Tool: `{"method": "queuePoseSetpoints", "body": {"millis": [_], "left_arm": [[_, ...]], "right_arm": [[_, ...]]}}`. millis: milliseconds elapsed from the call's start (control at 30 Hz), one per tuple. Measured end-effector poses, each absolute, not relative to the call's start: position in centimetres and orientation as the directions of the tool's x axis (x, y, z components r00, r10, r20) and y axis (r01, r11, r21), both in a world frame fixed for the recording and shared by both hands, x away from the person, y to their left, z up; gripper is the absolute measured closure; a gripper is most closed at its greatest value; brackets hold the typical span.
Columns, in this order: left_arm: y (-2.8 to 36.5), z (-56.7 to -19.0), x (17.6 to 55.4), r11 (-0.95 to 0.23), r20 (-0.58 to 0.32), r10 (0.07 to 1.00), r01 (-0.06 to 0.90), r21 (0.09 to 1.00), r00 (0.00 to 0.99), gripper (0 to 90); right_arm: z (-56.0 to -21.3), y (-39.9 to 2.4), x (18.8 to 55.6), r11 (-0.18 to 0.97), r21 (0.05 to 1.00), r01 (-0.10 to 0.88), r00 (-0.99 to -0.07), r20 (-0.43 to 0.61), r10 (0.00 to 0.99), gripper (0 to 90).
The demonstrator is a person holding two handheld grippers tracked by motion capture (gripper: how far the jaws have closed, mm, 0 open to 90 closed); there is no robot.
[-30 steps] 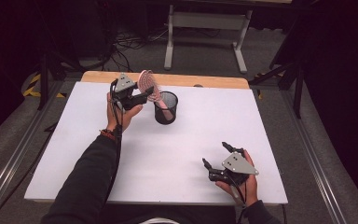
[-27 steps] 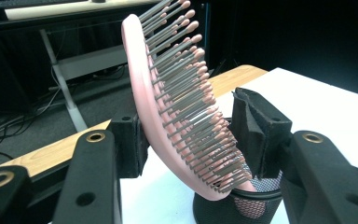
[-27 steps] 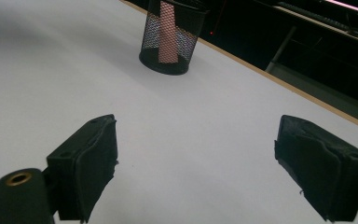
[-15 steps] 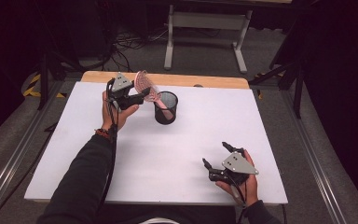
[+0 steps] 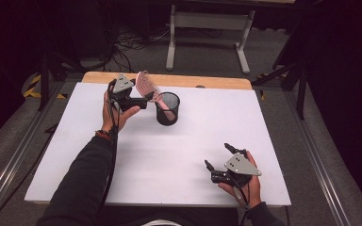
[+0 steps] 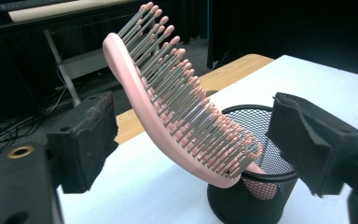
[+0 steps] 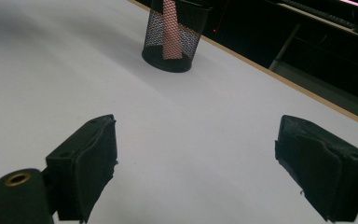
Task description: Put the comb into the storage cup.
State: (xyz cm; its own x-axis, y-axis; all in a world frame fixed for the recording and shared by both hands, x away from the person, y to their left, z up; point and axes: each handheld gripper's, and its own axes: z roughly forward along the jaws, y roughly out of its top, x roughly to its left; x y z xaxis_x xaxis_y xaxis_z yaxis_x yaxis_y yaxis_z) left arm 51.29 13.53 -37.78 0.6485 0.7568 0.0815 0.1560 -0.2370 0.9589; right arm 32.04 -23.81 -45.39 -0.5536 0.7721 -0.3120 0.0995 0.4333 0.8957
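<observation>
A pink hairbrush [image 5: 147, 87] stands handle-down in a black mesh cup [image 5: 168, 109] at the back of the white table, its bristled head [image 6: 168, 107] leaning out to the left over the rim. My left gripper [image 5: 145, 100] reaches in from the left at the height of the head. Its jaws have just been opening; they now stand open on either side of the brush head without touching it [image 6: 198, 140]. My right gripper [image 5: 217, 156] rests open near the front right edge, nothing between its jaws [image 7: 196, 163]. It faces the cup [image 7: 172, 37] from afar.
The white tabletop [image 5: 179, 155] lies on a wooden board whose strip shows along the back edge [image 5: 207, 82]. Behind the table are a white metal stand [image 5: 207, 28], cables on the floor and dark frame legs at both sides.
The left gripper's jaws have spread apart and let go of the brush head, which stays leaning in the cup. The right gripper has not moved.
</observation>
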Motion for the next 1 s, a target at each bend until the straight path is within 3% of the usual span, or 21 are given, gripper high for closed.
{"method": "queuePoseSetpoints", "body": {"millis": [367,1000], "left_arm": [[13.6,-37.6,51.1,-0.228,0.096,0.771,0.133,0.964,0.629,1.7],[13.8,-37.3,49.8,-0.297,0.174,0.734,0.079,0.952,0.657,3.2]], "right_arm": [[-45.3,-23.7,32.0,0.441,0.893,0.093,-0.554,-0.322,0.768,12.9],[-45.2,-23.6,31.8,0.440,0.895,0.076,-0.545,-0.333,0.770,12.9]]}}
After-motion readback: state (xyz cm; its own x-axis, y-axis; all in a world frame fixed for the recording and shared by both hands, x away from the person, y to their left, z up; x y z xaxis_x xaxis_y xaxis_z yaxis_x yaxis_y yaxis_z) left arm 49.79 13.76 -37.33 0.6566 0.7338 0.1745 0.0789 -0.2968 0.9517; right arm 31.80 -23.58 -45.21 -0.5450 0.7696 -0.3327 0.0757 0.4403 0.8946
